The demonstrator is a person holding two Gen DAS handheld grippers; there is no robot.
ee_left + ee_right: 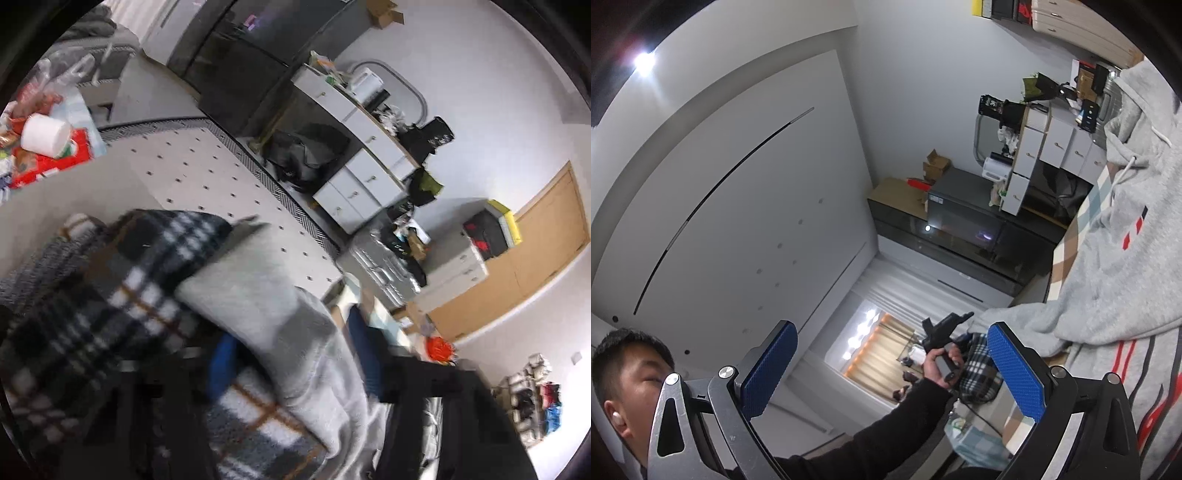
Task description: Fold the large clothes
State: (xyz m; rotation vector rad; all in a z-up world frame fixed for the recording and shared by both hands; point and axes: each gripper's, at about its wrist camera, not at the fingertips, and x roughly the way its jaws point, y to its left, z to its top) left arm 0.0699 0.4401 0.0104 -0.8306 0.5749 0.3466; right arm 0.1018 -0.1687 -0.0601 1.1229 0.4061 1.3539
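A black, white and brown plaid garment point(122, 280) with a pale grey lining point(258, 280) fills the lower left wrist view above a white dotted mattress point(207, 173). My left gripper point(291, 365) has its blue pads on either side of a fold of this fabric and appears shut on it. In the right wrist view my right gripper point(890, 365) is open and empty, tilted toward the ceiling. A grey hoodie point(1126, 236) with red stripes hangs at the right. The left gripper point(945, 332) shows there in the person's hand beside the plaid cloth point(979, 365).
Red packets and a paper roll point(44, 136) lie at the mattress's far left. White drawers point(362, 162), a dark cabinet point(236, 77) and suitcases point(384, 266) stand beyond the bed. The person's face point(631, 391) is at lower left of the right wrist view.
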